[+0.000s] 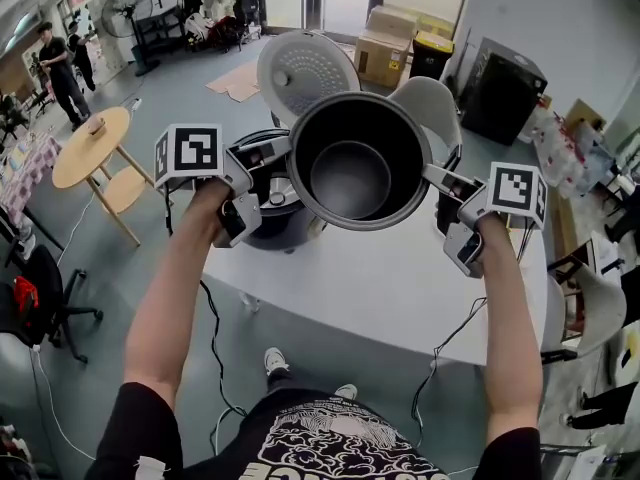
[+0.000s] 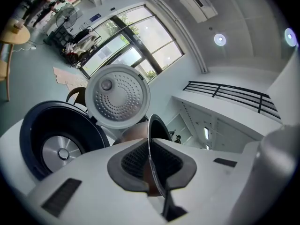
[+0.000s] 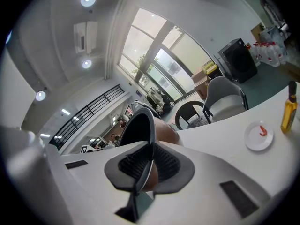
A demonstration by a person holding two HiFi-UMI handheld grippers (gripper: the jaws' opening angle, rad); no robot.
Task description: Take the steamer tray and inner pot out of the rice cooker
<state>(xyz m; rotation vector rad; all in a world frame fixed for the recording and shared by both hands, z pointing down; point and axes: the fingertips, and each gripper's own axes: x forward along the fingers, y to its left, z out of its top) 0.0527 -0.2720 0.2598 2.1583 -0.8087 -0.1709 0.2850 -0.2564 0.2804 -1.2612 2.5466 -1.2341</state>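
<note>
The dark metal inner pot (image 1: 350,178) hangs in the air above the white table (image 1: 380,288), empty, held by its rim from both sides. My left gripper (image 1: 285,148) is shut on the rim's left edge and my right gripper (image 1: 432,175) on its right edge. In the left gripper view the thin rim (image 2: 157,135) runs between the pads of the left gripper (image 2: 152,168). The right gripper view shows the pot (image 3: 140,125) clamped the same way by the right gripper (image 3: 149,165). The black rice cooker (image 1: 262,203) stands at the left, lid (image 1: 305,68) up, its well (image 2: 61,139) empty. No steamer tray shows.
A white chair (image 1: 430,103) stands behind the table. On the table to the right are a small white plate (image 3: 258,135) and a yellow bottle (image 3: 288,109). Cables hang off the table's front edge. A round wooden table (image 1: 90,148) stands on the floor at the left.
</note>
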